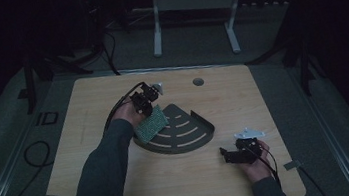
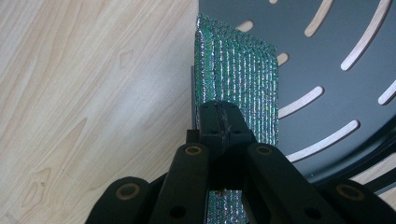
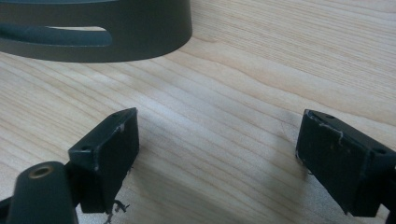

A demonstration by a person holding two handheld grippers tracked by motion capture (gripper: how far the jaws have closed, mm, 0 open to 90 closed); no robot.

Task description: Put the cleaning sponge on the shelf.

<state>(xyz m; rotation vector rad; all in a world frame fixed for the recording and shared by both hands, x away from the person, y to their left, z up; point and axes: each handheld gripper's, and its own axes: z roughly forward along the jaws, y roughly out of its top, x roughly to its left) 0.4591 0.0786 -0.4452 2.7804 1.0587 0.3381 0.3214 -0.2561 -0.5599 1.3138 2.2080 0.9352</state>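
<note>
So the green sparkly scrubbing pad (image 2: pixel 236 88), a flat rectangle with shiny woven ribs, is pinched between the jaws of the left gripper (image 1: pixel 144 101), which are clamped tight on its near end. The pad sits tilted, its far end over the left straight edge of the dark grey metal fan-shaped rack (image 1: pixel 179 130), the one with curved slots cut through its floor and a low rim along the rounded side. In the left gripper view you can see the pad lying partly over the rack's slotted floor and partly over the bare wood next to it; can't say for sure whether it actually rests on the rack or hangs just above it.

The rack sits around the middle of the light wooden table (image 1: pixel 103 187), rounded side facing the near edge. The right gripper (image 1: pixel 235 155) is well apart from all that, down toward the near right corner, jaws spread wide with nothing but wood grain between them. From its own camera the rack's curved rim shows up top left.
</note>
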